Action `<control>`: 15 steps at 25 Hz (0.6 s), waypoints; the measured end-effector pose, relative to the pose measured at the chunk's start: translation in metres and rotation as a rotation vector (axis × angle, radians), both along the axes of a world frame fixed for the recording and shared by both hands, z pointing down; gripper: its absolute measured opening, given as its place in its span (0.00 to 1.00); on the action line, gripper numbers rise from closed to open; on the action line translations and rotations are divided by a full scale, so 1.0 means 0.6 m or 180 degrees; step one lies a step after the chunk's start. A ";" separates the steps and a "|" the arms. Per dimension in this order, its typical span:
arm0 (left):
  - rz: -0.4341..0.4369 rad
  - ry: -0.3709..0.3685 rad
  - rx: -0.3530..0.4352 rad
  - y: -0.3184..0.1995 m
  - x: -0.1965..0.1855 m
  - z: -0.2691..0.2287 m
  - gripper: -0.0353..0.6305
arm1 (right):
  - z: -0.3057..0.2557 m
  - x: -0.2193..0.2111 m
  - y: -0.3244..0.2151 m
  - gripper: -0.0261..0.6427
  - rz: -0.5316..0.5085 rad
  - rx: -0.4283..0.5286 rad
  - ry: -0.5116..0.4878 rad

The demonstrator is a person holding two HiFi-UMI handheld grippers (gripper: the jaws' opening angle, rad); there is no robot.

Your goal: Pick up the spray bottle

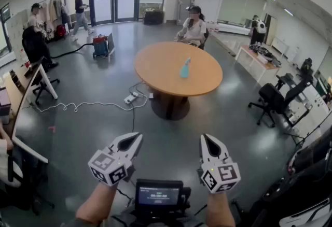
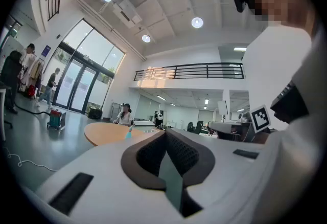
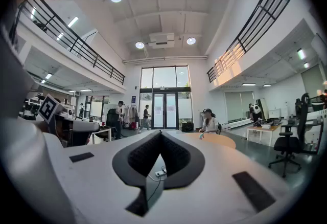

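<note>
The small light-blue plastic spray bottle [image 1: 185,68] stands upright on the round wooden table [image 1: 155,73], far ahead and well apart from both tongs. The left tongs [image 1: 132,142] and right tongs [image 1: 209,143] are pressed together, empty. The right pair looks somewhat nearer.

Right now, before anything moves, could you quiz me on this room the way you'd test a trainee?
1. True or false: the spray bottle stands upright on the round table.
2. The left gripper and right gripper are: A) both shut and empty; B) both wide open; C) both shut on a cup.
3. What lies on the floor by the table's base, on its left in the head view?
Key: 1 true. 2 A. 3 a white power strip with its cable.
</note>
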State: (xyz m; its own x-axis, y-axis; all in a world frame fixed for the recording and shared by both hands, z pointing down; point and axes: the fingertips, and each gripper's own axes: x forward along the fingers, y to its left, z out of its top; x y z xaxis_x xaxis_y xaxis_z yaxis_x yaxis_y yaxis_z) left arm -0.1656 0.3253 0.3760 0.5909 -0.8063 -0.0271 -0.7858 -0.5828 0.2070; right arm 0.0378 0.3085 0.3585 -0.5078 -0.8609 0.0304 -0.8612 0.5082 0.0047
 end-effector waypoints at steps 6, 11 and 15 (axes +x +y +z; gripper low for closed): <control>0.0023 0.0004 -0.0001 0.001 0.001 0.001 0.06 | 0.000 -0.002 0.003 0.04 0.0026 -0.0012 0.0004; 0.0074 0.0003 -0.0027 0.002 -0.001 0.006 0.06 | -0.004 0.003 0.004 0.04 0.0148 0.0034 -0.0103; 0.0110 0.0012 -0.0038 0.002 0.004 0.009 0.06 | -0.008 0.011 0.007 0.04 0.0240 0.0050 -0.0092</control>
